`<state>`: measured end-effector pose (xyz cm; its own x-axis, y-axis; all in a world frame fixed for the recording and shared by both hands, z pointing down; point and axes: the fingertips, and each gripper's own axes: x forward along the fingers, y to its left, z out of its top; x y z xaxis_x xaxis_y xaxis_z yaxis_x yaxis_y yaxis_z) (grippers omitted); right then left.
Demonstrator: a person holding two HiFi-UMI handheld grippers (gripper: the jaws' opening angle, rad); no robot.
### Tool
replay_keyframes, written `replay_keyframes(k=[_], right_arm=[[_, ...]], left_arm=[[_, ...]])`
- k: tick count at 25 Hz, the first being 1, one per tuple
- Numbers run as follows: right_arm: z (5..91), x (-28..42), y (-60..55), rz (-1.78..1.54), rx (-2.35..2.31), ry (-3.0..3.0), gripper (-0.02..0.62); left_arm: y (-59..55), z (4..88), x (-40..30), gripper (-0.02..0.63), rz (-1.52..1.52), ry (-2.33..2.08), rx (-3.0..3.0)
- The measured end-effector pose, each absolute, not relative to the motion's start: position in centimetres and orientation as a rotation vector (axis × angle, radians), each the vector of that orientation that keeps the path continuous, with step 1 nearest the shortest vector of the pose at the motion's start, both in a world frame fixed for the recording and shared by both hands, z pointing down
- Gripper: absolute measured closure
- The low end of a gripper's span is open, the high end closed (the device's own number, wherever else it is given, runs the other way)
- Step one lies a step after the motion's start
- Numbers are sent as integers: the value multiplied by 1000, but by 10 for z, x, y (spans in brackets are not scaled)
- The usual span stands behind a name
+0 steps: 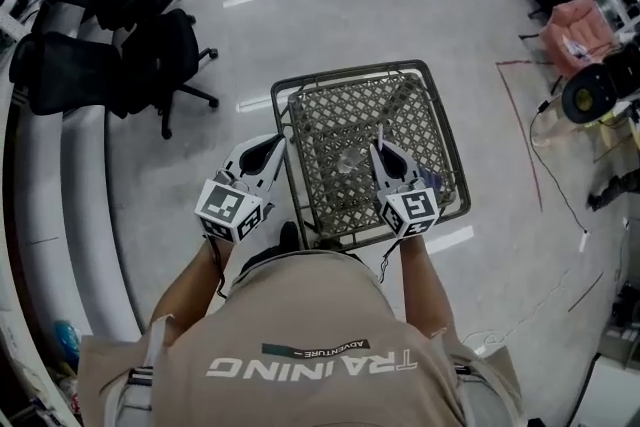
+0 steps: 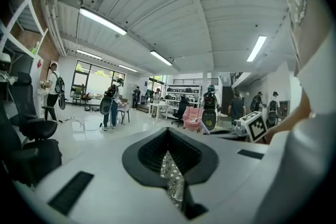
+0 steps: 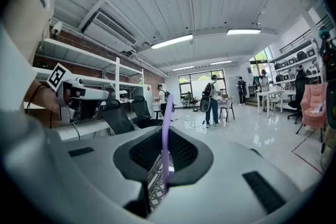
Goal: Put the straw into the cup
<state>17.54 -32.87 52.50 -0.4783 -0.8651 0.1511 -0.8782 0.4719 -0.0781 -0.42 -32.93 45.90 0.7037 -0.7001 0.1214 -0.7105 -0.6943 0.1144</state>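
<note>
**Surface** (image 1: 330,110): metal wire-mesh top in a dark frame, standing on a glossy grey floor (image 1: 380,5).

**Cup** (image 1: 350,161): clear and upright, about the middle of the surface, a little toward its left edge. Nothing shows inside it in the head view.

**Straw** (image 3: 166,139): pale purple, thin and straight, held close to upright. It sits just right of the cup and between the cup and the surface's right edge. Its lower end is hidden by the tongs, so whether it touches the cup cannot be told.

**Right tongs** (image 1: 379,147): over the surface, right of the cup, pointing toward the far edge. The jaws are narrow and pinched on the straw, which stands up out of the hollow between them. A marker cube (image 1: 412,212) sits at the rear, over the near edge.

**Left tongs** (image 1: 280,142): at the surface's left edge, with the tips reaching the frame and the body over the floor. The jaws are drawn together at the tips and hold nothing; only mesh shows through the slit behind them. A marker cube (image 1: 230,210) sits at the rear.

**Surroundings**: black office chairs (image 1: 150,45) on the floor well left of the surface, and a pink chair (image 1: 575,27) far to the right. In the right gripper view, people (image 3: 212,99) stand in the distance.
</note>
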Motion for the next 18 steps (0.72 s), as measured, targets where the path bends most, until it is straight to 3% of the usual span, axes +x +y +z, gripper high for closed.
replay_keyframes(k=[18], right_arm=[[624, 163, -391, 414, 1468, -2488, 552]], left_arm=[[-341, 457, -46, 591, 140, -1358, 2697]])
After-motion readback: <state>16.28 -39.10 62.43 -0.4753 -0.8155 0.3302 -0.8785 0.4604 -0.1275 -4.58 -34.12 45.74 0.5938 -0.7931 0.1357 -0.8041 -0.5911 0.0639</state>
